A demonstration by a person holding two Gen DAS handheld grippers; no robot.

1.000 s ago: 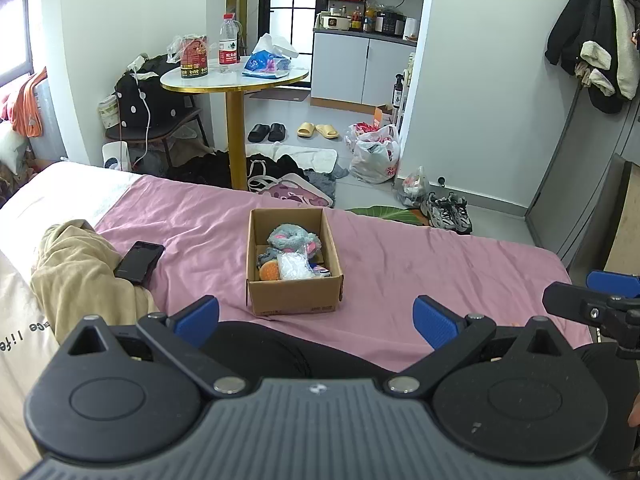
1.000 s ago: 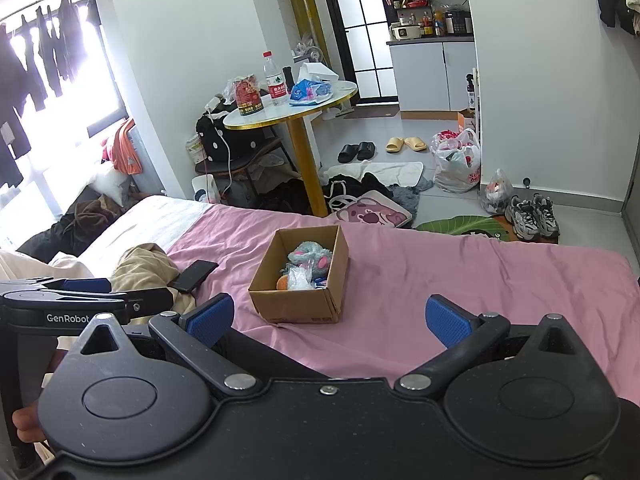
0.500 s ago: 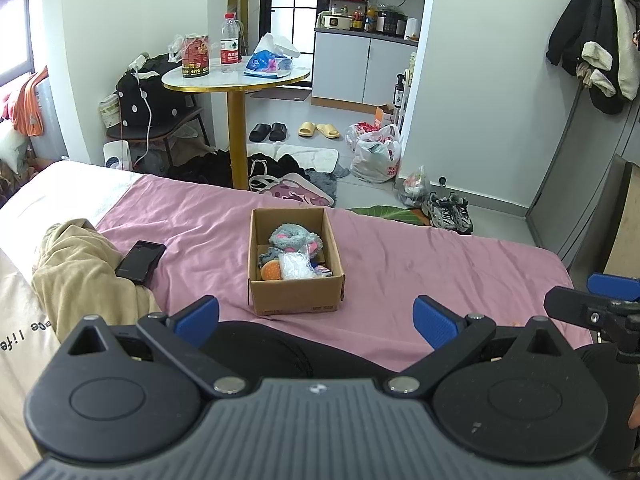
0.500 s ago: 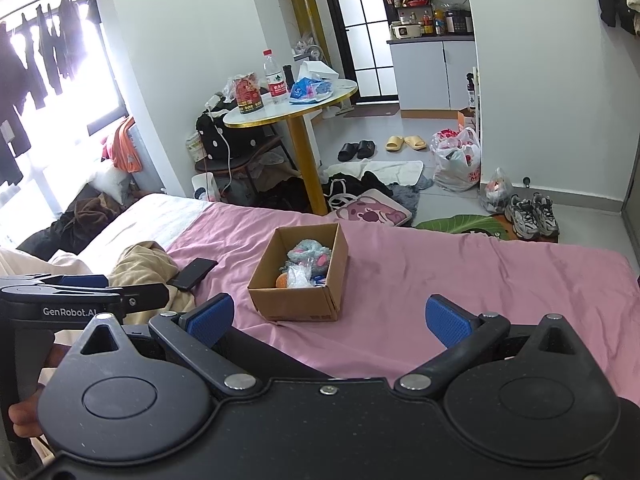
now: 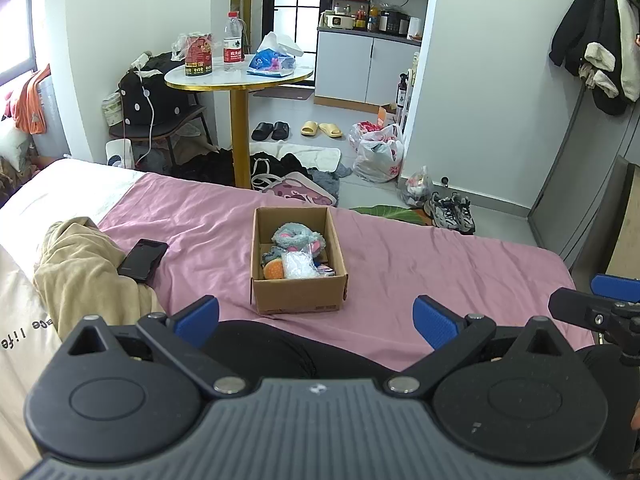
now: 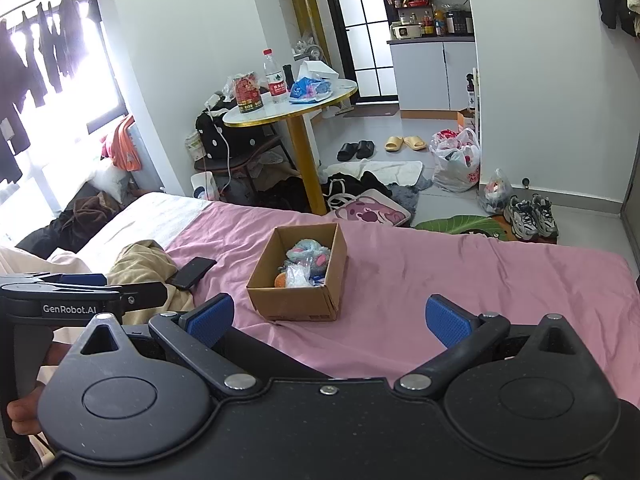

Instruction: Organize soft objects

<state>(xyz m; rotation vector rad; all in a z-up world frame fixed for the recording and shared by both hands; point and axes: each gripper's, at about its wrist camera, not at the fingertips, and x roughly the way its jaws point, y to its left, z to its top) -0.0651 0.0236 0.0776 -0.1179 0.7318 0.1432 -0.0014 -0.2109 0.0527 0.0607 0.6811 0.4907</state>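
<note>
A small cardboard box (image 5: 298, 296) (image 6: 294, 300) stands on the pink bed sheet (image 5: 420, 264) (image 6: 460, 276). Inside lie several soft items: a grey-blue plush (image 5: 298, 236) (image 6: 310, 252), a clear plastic bag (image 5: 298, 266) (image 6: 297, 276) and an orange piece (image 5: 273, 269). My left gripper (image 5: 316, 316) hangs open and empty on the near side of the box. My right gripper (image 6: 328, 318) is likewise open and empty, a little back from the box. Each gripper shows at the edge of the other's view.
A black phone (image 5: 143, 260) (image 6: 191, 273) lies left of the box beside a tan garment (image 5: 80, 276) (image 6: 140, 264). Beyond the bed stand a round gold-legged table (image 5: 239, 80) (image 6: 292, 110), bags, slippers and sneakers (image 5: 450, 212) on the floor.
</note>
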